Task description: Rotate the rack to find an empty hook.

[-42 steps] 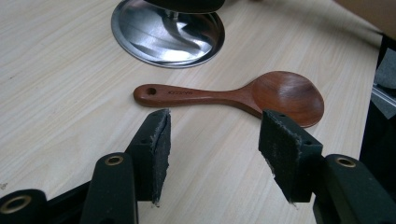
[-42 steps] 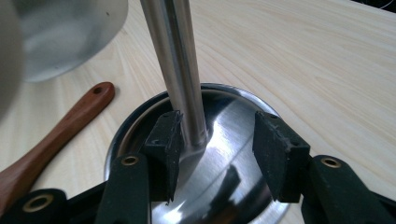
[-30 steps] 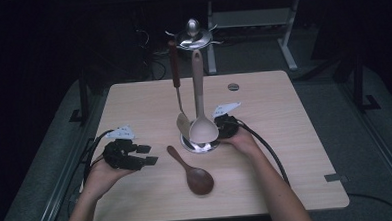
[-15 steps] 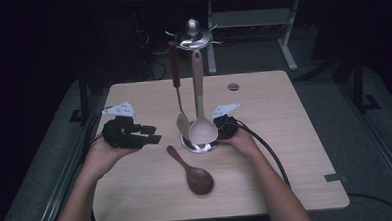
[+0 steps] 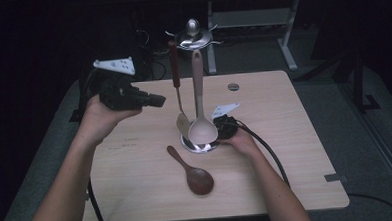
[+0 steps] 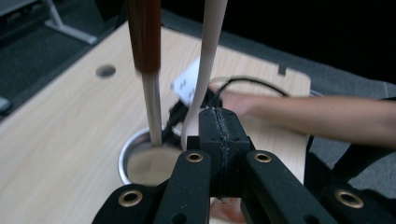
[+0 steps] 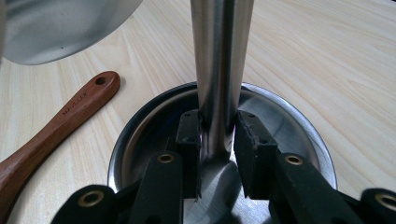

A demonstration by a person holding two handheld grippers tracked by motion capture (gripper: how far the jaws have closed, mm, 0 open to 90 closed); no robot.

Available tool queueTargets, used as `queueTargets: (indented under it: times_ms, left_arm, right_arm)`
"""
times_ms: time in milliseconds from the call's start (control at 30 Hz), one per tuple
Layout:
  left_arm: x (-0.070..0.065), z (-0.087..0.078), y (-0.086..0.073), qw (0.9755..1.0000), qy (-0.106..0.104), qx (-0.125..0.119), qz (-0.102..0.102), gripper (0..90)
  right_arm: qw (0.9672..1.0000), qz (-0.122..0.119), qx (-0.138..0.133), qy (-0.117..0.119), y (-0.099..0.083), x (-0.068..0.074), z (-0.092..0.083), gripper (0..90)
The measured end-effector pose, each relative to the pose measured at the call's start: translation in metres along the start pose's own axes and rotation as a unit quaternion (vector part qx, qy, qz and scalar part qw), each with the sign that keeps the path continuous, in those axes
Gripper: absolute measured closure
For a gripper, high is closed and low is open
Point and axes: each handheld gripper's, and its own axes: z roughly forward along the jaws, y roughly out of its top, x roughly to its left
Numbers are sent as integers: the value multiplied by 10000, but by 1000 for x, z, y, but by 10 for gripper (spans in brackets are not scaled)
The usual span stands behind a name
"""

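A metal utensil stand (image 5: pixel 192 34) rises from a round base dish (image 5: pixel 199 146) at mid-table. On it hang a beige ladle (image 5: pixel 199 98) and a brown-handled spatula (image 5: pixel 174 64). A dark wooden spoon (image 5: pixel 192 172) lies flat in front of the base. My right gripper (image 7: pixel 217 135) is shut on the stand's pole (image 7: pixel 219 60) just above the dish (image 7: pixel 289 126), and sits behind the ladle bowl (image 5: pixel 220 131). My left gripper (image 5: pixel 158 99) is held in the air left of the stand. Its jaws (image 6: pixel 219 135) have just been closing and now meet with nothing between them.
The wooden spoon's handle (image 7: pixel 60 121) lies left of the dish. A small round hole (image 5: pixel 233 87) is in the far tabletop. Dark floor and desk legs lie beyond the table (image 5: pixel 297 176). My right hand (image 6: pixel 243 100) and its cable show behind the hanging handles.
My left gripper has risen from the table's left side into the air and its jaws have come together. The right hand and the stand have stayed put.
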Motion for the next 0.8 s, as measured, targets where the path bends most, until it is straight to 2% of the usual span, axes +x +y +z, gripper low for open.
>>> queueTargets:
  times_ms: [200, 333, 500, 600, 800]
  left_arm:
    - [3, -14, 43, 9997, -42, -219, 101, 900]
    - [3, -17, 62, 9993, -33, -335, 155, 900]
    - [0, -16, 77, 9991, 30, -366, 214, 900]
    - [0, -15, 81, 9989, 135, -355, 275, 900]
    - [9, -15, 84, 9988, 307, -363, 146, 900]
  right_arm:
    - [10000, -14, 13, -21, 0, 1, 0, 724]
    - [10000, -39, 44, -41, 1, 1, 0, 726]
    - [9999, -101, 48, -67, 1, 2, 0, 727]
    - [9999, -111, 56, -73, 1, 2, 0, 727]
    - [9999, -141, 46, -72, 1, 2, 0, 728]
